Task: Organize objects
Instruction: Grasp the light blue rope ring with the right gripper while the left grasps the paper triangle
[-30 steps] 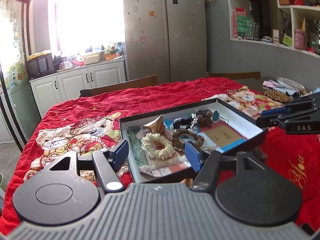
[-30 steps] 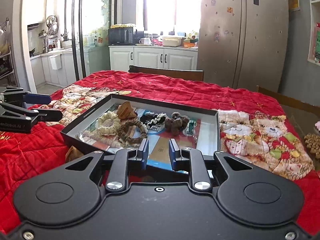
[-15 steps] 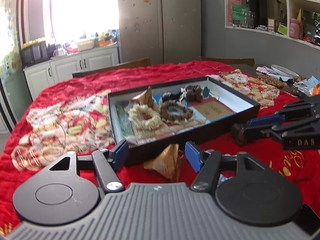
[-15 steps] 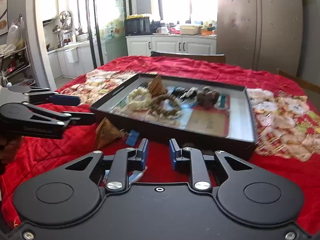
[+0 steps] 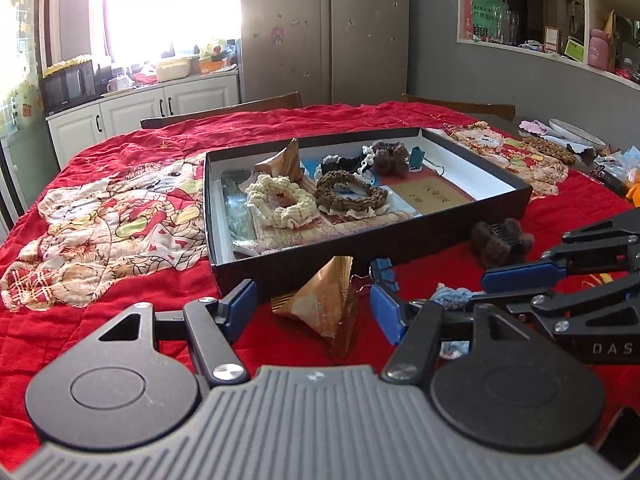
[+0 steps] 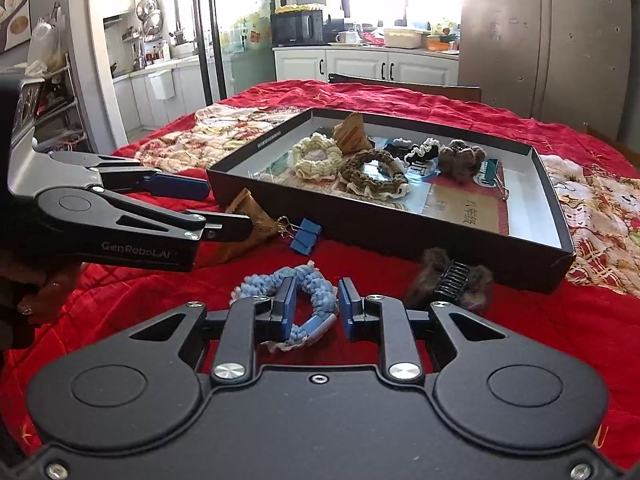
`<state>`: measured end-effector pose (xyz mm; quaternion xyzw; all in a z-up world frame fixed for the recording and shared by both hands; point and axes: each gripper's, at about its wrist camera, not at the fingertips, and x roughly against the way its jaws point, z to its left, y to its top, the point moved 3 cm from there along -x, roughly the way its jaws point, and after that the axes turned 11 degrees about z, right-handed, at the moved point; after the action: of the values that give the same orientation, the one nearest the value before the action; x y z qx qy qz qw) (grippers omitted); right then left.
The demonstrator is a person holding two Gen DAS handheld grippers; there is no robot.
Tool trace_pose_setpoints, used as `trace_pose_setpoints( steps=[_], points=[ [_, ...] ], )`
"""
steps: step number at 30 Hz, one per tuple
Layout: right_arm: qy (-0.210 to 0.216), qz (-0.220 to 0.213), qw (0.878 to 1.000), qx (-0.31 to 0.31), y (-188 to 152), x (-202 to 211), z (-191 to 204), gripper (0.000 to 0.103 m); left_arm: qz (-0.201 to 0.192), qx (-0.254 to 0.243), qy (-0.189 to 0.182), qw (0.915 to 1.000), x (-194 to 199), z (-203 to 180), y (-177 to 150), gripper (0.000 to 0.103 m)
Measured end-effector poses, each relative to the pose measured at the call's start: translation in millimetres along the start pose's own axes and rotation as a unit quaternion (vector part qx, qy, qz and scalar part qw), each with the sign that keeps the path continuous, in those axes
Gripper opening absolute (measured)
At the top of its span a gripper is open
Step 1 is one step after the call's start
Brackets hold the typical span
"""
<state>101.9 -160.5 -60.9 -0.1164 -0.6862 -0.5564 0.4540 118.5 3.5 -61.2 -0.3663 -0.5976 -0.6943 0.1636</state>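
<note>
**Here, two grippers over the last loose items — each lined up with its own target**

Leftmost in our field, the left gripper (image 5: 310, 308) points down at the red quilt (image 5: 120, 152) with its jaws set wide apart and nothing pressed between the pads. We find the tan pyramid packet (image 5: 320, 304) standing directly ahead of it, in the gap between the two fingers, its point rising toward the near wall of the black tray (image 5: 360, 246). The right wrist view shows the same gripper (image 6: 224, 210) from the side: the lower finger overlaps the packet (image 6: 250, 220), but we cannot tell whether it touches. Just to the right of the packet lies a blue binder clip (image 6: 305, 235), its wire handles turned toward the packet.

Moving right, we reach the right gripper (image 6: 316, 306). Its jaws stand only narrowly apart and straddle one strand of the blue scrunchie (image 6: 306, 292); the pads flank the fabric without visibly squeezing it. The scrunchie lies flat, its ring extending left of the jaws — so the right hand is plainly the nearer one. We judge that closing on this strand is the coming move, with the tray straight ahead beyond it.

Farther right, a brown furry hair claw (image 6: 450, 282) rests against the tray's near wall, nearer the right hand than the left. The tray already holds a cream scrunchie (image 6: 316, 156), a brown scrunchie (image 6: 374, 176) and other small pieces.
</note>
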Motion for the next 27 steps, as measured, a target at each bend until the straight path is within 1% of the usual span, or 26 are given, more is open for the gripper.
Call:
trace_pose_setpoints(
  steps=[5, 10, 13, 15, 20, 27],
  points=[
    [-0.002, 0.007, 1.000, -0.003, 0.8, -8.8, -2.6, 0.022, 0.003, -0.004, 0.014, 0.9999, -9.9, -0.8, -1.1, 0.075],
    [0.000, 0.011, 1.000, 0.000, 0.5, -14.3, -2.6, 0.022, 0.007, 0.007, 0.006, 0.9999, -15.4, 1.0, -1.9, 0.075],
    [0.001, 0.014, 1.000, 0.001, 0.0, -16.4, -2.5, 0.022, 0.008, 0.006, 0.004, 0.9999, -17.7, -0.4, -2.2, 0.072],
    [0.001, 0.014, 1.000, 0.001, -0.3, -17.3, -2.2, 0.022, 0.010, 0.009, -0.001, 0.9999, -19.6, -0.3, -2.2, 0.066],
    [0.002, 0.014, 1.000, 0.003, -0.5, -18.5, -2.0, 0.022, 0.013, 0.019, -0.003, 0.9997, -22.2, 1.0, -1.4, 0.058],
    [0.002, 0.014, 1.000, 0.003, -0.2, -18.0, -2.2, 0.019, 0.014, 0.018, 0.000, 0.9997, -21.8, -0.6, -2.2, 0.054]
  ],
)
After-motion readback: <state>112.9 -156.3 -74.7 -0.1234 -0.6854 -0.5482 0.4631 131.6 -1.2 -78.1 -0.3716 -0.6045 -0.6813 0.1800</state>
